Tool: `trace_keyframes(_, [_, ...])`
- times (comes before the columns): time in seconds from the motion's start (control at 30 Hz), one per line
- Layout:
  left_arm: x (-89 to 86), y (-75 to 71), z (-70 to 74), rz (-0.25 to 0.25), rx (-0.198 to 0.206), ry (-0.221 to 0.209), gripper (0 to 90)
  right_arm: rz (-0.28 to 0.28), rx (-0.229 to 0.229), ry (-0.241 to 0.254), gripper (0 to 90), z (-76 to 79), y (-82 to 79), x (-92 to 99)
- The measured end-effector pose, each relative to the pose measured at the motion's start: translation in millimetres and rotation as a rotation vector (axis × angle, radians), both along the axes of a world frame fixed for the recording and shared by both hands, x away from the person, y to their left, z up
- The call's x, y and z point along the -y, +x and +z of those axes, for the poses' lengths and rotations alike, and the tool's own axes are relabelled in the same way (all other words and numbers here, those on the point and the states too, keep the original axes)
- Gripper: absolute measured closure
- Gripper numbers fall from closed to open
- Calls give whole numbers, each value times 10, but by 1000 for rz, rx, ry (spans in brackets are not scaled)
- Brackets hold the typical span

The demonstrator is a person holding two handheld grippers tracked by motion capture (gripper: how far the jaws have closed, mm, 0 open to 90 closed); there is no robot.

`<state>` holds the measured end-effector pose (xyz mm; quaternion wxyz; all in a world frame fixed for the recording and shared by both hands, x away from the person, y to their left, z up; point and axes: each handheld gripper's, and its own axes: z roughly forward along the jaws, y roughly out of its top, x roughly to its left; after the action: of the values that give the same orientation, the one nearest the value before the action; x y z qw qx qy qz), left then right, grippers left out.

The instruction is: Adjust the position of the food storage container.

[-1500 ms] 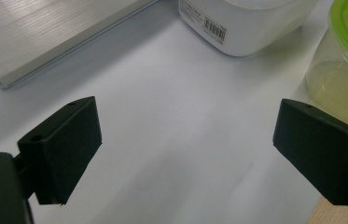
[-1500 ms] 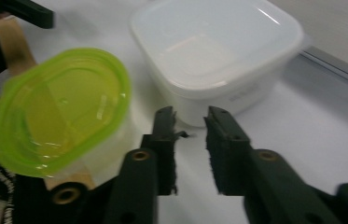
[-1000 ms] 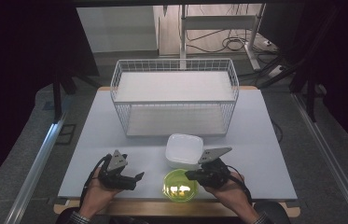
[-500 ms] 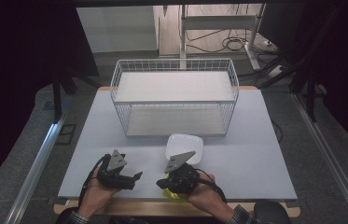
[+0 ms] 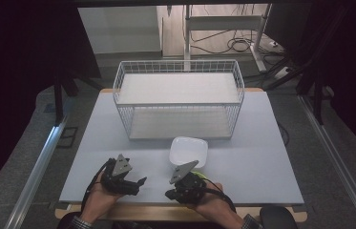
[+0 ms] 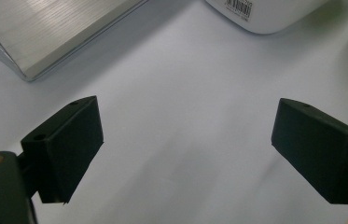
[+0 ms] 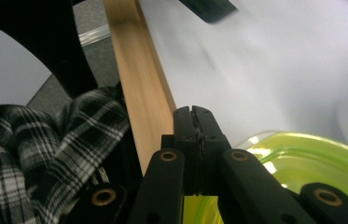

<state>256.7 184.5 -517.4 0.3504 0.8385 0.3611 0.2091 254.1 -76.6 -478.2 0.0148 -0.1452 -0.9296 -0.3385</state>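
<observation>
Compared with a second ago: my right gripper [image 5: 172, 194] has swung from pointing left over the yellow-green bowl [image 5: 207, 177] to sitting at the near table edge, right hand [image 5: 209, 202] now covering most of the bowl. Half a second ago it was already over the bowl; since then it has drawn slightly nearer to me. Left gripper [image 5: 140, 182] and left hand [image 5: 100, 195] unchanged, near the front edge. White dish [image 5: 189, 151] and wire basket [image 5: 179, 98] unmoved.

High view: white dish lies just in front of the basket, upside down as far as I can tell. A sliver of the yellow-green bowl shows just behind my right hand, near the dish. The two grippers are apart, tips facing each other.

Left gripper view: jaws spread wide, nothing between them, bare table [image 6: 176, 116] beneath. Underside rim of the white dish [image 6: 265, 14] with a barcode label at the top edge; a basket corner [image 6: 45, 32] at top left. This view gives the open state plainly, which the high view does not.

Right gripper view: jaws pressed together at the tips [image 7: 194, 122]. The translucent yellow-green bowl [image 7: 302, 158] sits directly behind and beside them; I cannot tell whether its rim is pinched between the jaws. Wooden table edging [image 7: 139, 79] runs alongside, plaid sleeve [image 7: 36, 154] at left.
</observation>
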Motion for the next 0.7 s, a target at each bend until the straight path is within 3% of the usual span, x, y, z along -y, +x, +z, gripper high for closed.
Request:
trace_keyframes(0.23, [0, 9, -6, -4, 2, 6, 88, -64, -17, 8, 889, 14, 22, 265])
trace_keyframes(0.33, [10, 6, -11, -2, -1, 3, 88, -107, 7, 7, 886, 20, 60, 439])
trace_keyframes(0.7, [13, 12, -16, -1, -1, 16, 88, -257, 23, 16, 880, 34, 215, 918])
